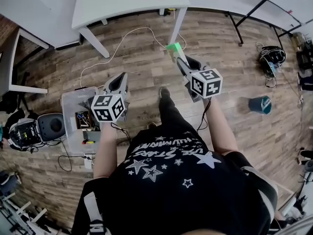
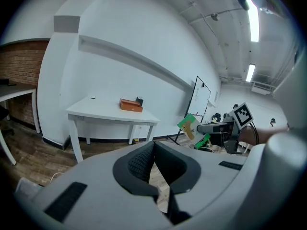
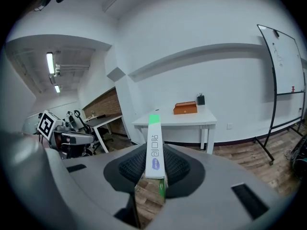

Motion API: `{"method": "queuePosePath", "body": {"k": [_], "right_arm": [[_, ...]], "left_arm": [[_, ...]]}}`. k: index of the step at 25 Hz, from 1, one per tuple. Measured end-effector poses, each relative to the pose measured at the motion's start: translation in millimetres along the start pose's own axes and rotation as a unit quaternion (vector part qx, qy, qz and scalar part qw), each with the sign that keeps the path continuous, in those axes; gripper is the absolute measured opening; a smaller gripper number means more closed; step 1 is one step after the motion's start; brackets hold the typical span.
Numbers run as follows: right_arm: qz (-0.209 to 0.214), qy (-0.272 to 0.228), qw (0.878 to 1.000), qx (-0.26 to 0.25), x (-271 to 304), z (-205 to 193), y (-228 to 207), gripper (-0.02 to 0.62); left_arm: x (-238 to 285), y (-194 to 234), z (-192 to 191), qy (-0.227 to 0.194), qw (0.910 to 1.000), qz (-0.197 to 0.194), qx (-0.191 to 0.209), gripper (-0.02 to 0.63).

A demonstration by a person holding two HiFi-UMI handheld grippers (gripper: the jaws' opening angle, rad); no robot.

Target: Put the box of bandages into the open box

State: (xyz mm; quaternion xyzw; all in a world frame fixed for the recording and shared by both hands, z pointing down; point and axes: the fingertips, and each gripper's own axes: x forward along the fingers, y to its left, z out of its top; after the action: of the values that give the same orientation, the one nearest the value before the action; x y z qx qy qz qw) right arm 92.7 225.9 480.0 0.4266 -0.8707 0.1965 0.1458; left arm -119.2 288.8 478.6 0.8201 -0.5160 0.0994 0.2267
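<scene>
Right gripper view: bandage box [image 3: 154, 152] between claw [image 3: 153, 169] jaws.

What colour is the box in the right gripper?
Green and white box of bandages, right gripper view.

Left gripper [image 1: 122, 77] held forward, jaws pressed together, empty. Right gripper [image 1: 180, 60] reaches further ahead, jaws clamping the box of bandages [image 1: 173, 47].

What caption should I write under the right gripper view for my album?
Right gripper pinching a green-and-white box of bandages, facing a white table with an orange box on top.
</scene>
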Motion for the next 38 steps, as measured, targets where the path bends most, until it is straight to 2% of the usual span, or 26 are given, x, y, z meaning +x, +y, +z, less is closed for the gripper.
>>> {"method": "queuePosePath", "body": {"k": [10,21,26,38], "right_arm": [[0.039,-0.003,0.999,-0.003,109.2,70.9,-81.6,0.115],[0.051,-0.009,0.999,-0.017,168.9,133.2,-179.4,0.115],[0.058,-0.008,0.998,-0.024,178.1,147.8,-205.0,0.115],[0.056,-0.002,0.998,-0.001,203.6,153.4,-246.1,0.115]], "left_arm": [[104.1,38.4,67.8,-0.009,0.9995,0.031,-0.002,0.02],[218.7,47.3,128.9,-0.028,0.9989,0.038,-0.006,0.02],[244.6,42.4,144.2,-0.035,0.9984,0.044,-0.004,0.02],[289.3,51.3,157.0,-0.014,0.9989,0.044,-0.004,0.02]]}}
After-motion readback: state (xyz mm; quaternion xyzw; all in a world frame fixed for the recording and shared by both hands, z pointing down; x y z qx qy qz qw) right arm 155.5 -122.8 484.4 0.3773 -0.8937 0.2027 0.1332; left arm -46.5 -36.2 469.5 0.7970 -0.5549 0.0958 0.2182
